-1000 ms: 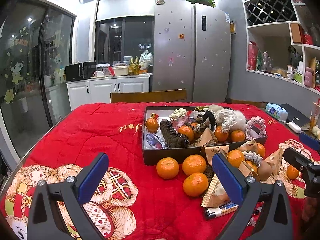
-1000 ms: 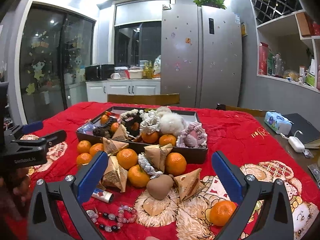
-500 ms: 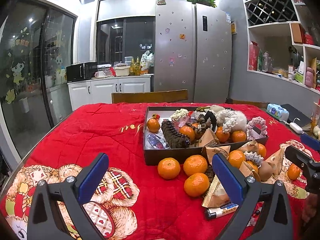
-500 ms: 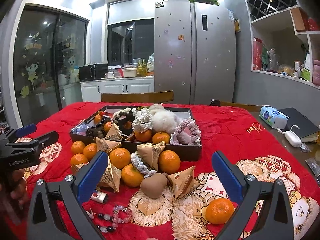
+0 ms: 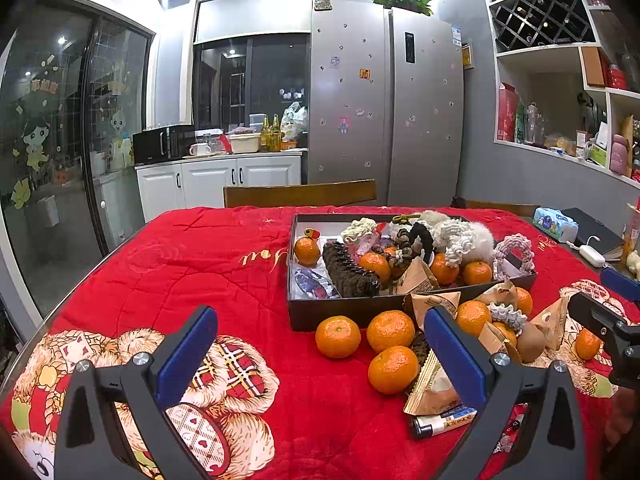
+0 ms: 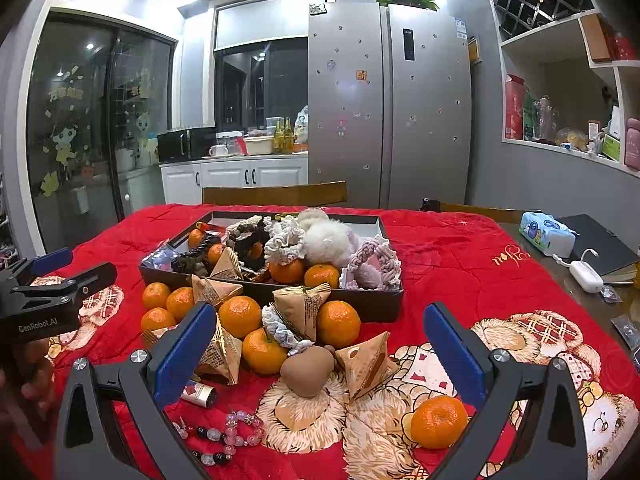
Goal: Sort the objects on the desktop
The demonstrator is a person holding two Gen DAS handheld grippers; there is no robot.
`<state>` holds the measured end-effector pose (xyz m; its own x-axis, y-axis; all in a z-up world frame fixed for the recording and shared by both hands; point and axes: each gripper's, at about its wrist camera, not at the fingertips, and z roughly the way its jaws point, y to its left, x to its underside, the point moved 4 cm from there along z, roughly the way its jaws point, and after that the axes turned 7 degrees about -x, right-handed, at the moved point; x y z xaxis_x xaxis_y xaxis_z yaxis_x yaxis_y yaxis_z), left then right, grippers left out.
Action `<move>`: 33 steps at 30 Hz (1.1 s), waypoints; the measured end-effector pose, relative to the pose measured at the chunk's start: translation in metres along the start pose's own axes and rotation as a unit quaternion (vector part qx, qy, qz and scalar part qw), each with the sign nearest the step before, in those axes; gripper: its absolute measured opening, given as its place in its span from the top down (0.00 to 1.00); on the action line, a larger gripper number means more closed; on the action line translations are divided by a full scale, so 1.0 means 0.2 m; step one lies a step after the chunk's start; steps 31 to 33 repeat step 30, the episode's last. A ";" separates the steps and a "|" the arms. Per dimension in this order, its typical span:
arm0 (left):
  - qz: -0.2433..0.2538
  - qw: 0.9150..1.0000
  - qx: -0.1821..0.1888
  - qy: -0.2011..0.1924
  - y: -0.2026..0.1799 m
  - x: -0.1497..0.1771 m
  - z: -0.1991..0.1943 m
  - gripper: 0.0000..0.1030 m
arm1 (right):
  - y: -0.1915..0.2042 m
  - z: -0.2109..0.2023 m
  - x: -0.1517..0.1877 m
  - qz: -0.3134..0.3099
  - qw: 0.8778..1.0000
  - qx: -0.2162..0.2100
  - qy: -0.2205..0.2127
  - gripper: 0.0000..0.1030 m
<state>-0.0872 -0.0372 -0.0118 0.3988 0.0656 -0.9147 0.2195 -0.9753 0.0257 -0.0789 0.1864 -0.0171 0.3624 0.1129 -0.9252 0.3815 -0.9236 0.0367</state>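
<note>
While both your grippers hover over the red-covered tabletop point(image 5: 168, 264), the left gripper point(image 5: 320, 354) and right gripper point(image 6: 320, 350) have jaws spread wide, holding nothing. At frame centre sits the dark tray point(image 6: 376, 304), heaped with items; tangerines point(image 6: 240, 316) and wrapped packets point(image 6: 302, 304) cluster just below it.

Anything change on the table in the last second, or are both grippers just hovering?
Nothing was grasped or released. The right gripper drifted slightly left, so the box and oranges sit a bit further right in its view. The left gripper barely moved. Both stay open and empty, and every item lies where it was.
</note>
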 end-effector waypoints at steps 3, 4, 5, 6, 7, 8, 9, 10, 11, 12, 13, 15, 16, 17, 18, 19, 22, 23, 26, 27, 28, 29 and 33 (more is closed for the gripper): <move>-0.001 1.000 0.000 0.001 0.00 0.00 0.00 0.00 | 0.00 0.00 0.00 0.000 1.000 0.001 0.001 0.00; 0.000 1.000 0.000 0.003 0.00 0.00 0.00 0.00 | 0.00 0.00 0.00 0.000 1.000 0.002 0.001 0.00; 0.000 1.000 0.000 0.004 -0.01 0.00 0.00 0.00 | 0.00 0.00 0.00 0.000 1.000 0.003 0.001 0.00; -0.001 1.000 -0.001 0.004 0.00 0.00 0.00 0.00 | 0.00 0.00 0.00 0.000 1.000 0.003 0.001 0.00; -0.001 1.000 0.000 0.003 0.00 0.00 0.00 0.00 | 0.00 0.01 0.01 0.000 1.000 0.003 0.001 0.00; -0.001 1.000 -0.001 0.003 0.00 0.00 0.00 0.00 | 0.00 0.01 0.01 0.001 1.000 0.003 0.002 0.00; -0.001 1.000 -0.001 0.004 -0.01 0.00 0.00 0.00 | 0.00 0.01 0.01 0.001 1.000 0.003 0.002 0.00; -0.001 1.000 -0.001 0.004 0.00 0.00 0.00 0.00 | 0.00 0.01 0.01 0.001 1.000 0.003 0.002 0.00; -0.001 1.000 -0.001 0.004 0.00 0.00 0.00 0.00 | 0.00 0.01 0.01 0.001 1.000 0.003 0.002 0.00; -0.002 1.000 0.000 0.004 0.00 0.00 0.00 0.00 | 0.00 0.01 0.01 0.000 1.000 0.003 0.002 0.00; -0.002 1.000 0.000 0.004 0.00 0.00 0.00 0.00 | 0.00 0.01 0.01 0.000 1.000 0.003 0.003 0.00; -0.001 1.000 0.000 0.003 -0.01 0.00 0.00 0.00 | -0.01 0.01 0.01 0.001 1.000 0.003 0.003 0.00; -0.001 1.000 -0.001 0.003 0.00 0.00 0.00 0.00 | 0.00 0.01 0.01 0.001 1.000 0.002 0.003 0.00; -0.001 1.000 -0.001 0.003 0.00 0.00 0.00 0.00 | 0.00 0.01 0.01 0.001 1.000 0.002 0.003 0.00; -0.001 1.000 -0.001 0.002 0.00 0.00 0.00 0.00 | 0.00 0.01 0.01 0.001 1.000 0.002 0.004 0.00; -0.001 1.000 -0.001 0.002 0.00 0.00 0.00 0.00 | -0.01 0.01 0.01 0.002 1.000 0.001 0.004 0.00; -0.001 1.000 0.000 0.003 0.00 0.01 0.00 0.00 | 0.00 0.01 0.01 0.001 1.000 0.001 0.004 0.00; -0.001 1.000 0.000 0.003 0.00 0.01 0.00 0.00 | 0.00 0.01 0.01 0.001 1.000 0.001 0.004 0.00; -0.001 1.000 0.000 0.004 0.00 0.01 0.00 0.00 | 0.00 0.01 0.01 0.002 1.000 0.000 0.005 0.00; -0.001 1.000 0.000 0.004 0.00 0.01 0.00 0.00 | -0.01 0.01 0.01 0.002 1.000 0.001 0.004 0.00; 0.000 1.000 0.000 0.004 0.00 0.01 0.00 0.00 | 0.00 0.01 0.01 0.002 1.000 0.001 0.005 0.00; 0.000 1.000 0.000 0.004 0.00 0.01 0.00 0.00 | 0.00 0.01 0.01 0.002 1.000 0.001 0.005 0.00; -0.001 1.000 0.000 0.004 0.00 0.01 0.00 0.00 | -0.01 0.01 0.01 0.002 1.000 0.001 0.004 0.00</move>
